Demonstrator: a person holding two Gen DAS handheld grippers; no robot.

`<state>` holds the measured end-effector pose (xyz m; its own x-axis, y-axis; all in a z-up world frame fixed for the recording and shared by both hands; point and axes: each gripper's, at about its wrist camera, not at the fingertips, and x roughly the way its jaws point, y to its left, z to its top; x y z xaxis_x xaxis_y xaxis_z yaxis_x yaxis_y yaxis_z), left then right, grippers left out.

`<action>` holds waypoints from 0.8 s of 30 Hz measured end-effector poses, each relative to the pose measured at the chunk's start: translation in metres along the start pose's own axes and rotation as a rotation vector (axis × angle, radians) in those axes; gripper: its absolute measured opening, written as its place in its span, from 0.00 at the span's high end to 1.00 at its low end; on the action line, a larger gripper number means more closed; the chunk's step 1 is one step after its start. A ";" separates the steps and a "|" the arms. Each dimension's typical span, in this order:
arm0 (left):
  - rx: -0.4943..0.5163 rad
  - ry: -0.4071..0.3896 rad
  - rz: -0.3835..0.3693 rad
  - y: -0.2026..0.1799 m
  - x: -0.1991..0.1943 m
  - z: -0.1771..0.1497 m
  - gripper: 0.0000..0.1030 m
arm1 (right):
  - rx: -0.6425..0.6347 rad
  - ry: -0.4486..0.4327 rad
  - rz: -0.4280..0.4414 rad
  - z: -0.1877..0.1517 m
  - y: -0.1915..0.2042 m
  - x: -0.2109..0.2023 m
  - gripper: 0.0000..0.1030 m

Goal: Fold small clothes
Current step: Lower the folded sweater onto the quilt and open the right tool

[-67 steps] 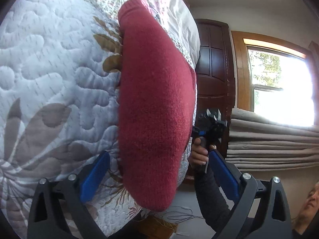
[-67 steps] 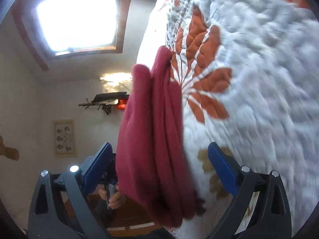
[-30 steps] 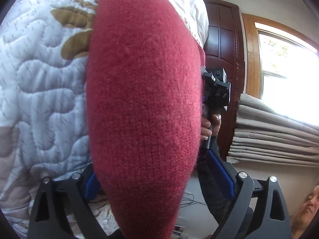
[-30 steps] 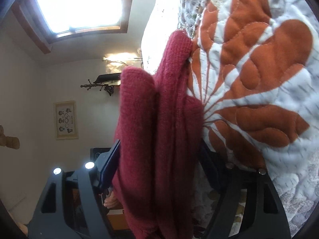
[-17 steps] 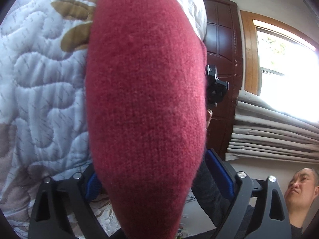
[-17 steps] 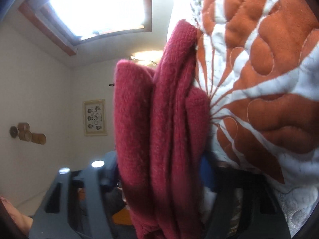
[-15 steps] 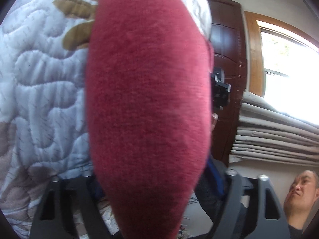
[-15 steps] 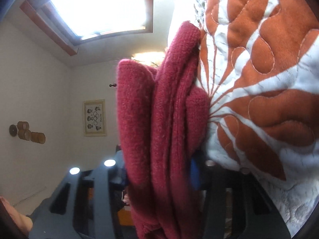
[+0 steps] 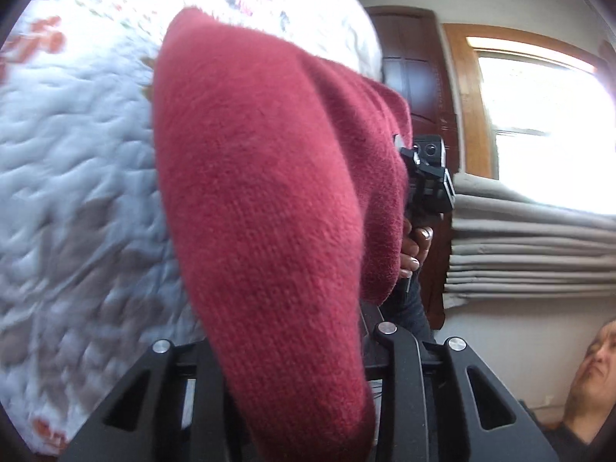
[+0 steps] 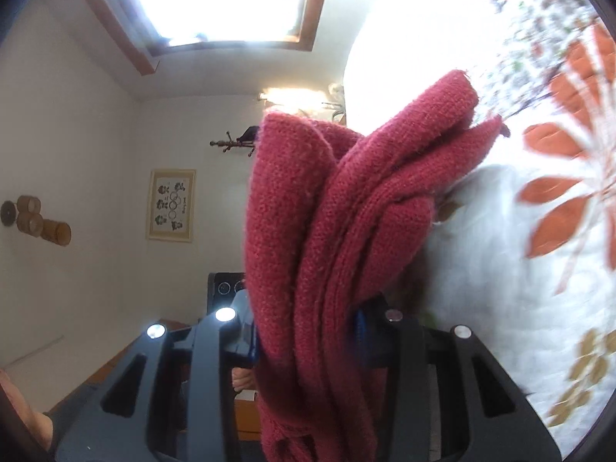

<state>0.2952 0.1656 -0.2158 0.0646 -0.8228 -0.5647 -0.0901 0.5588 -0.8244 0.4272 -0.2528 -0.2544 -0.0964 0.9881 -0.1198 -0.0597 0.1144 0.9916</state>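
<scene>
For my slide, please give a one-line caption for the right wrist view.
Right gripper shut on a folded red knit beside a floral quilt.

No legible text or labels anywhere

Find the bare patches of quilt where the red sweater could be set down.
In the left view, open quilt lies left of the red sweater. In the right view, it lies right of the sweater, around the orange leaf print. Between the tools, the sweater fills everything.
</scene>
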 end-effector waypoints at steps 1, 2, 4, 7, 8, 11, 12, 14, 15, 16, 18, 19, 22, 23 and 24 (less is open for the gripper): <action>-0.001 -0.017 -0.003 0.009 -0.014 -0.013 0.69 | -0.008 0.010 -0.004 -0.006 0.005 0.012 0.66; -0.011 -0.034 -0.006 0.020 -0.025 -0.026 0.69 | -0.004 0.021 0.000 -0.009 0.007 0.023 0.66; -0.040 -0.059 0.010 0.052 -0.039 -0.055 0.69 | 0.013 0.062 -0.005 -0.023 0.004 0.052 0.66; -0.150 -0.076 0.005 0.116 -0.043 -0.094 0.69 | 0.037 0.125 -0.078 -0.041 -0.009 0.093 0.65; -0.197 -0.076 0.022 0.136 -0.038 -0.102 0.66 | 0.056 0.123 -0.119 -0.046 -0.014 0.101 0.61; -0.252 -0.100 -0.051 0.162 -0.031 -0.111 0.52 | 0.110 0.052 -0.210 -0.054 -0.031 0.091 0.58; -0.235 -0.102 -0.050 0.158 -0.032 -0.112 0.51 | 0.122 0.020 -0.229 -0.055 -0.025 0.079 0.53; -0.190 -0.105 -0.012 0.144 -0.045 -0.117 0.30 | 0.077 -0.066 -0.288 -0.063 -0.001 0.054 0.42; -0.170 -0.125 0.006 0.137 -0.058 -0.122 0.26 | 0.036 -0.111 -0.323 -0.066 0.016 0.040 0.42; -0.150 -0.154 0.031 0.132 -0.074 -0.129 0.20 | 0.001 -0.137 -0.356 -0.072 0.031 0.033 0.47; -0.121 -0.215 0.091 0.122 -0.102 -0.140 0.18 | -0.112 -0.173 -0.406 -0.085 0.065 0.026 0.57; -0.111 -0.253 0.118 0.118 -0.117 -0.147 0.16 | -0.166 -0.168 -0.396 -0.086 0.084 0.028 0.61; -0.040 -0.326 0.059 0.095 -0.141 -0.158 0.16 | -0.276 -0.069 -0.400 -0.080 0.107 0.062 0.65; -0.005 -0.327 0.038 0.088 -0.138 -0.156 0.15 | -0.284 -0.041 -0.438 -0.073 0.106 0.080 0.65; 0.027 -0.318 0.024 0.082 -0.135 -0.155 0.14 | -0.280 -0.026 -0.475 -0.065 0.095 0.092 0.65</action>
<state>0.1253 0.3057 -0.2012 0.3710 -0.7379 -0.5638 -0.0689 0.5836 -0.8091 0.3480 -0.1578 -0.1740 0.0296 0.8370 -0.5464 -0.3528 0.5202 0.7777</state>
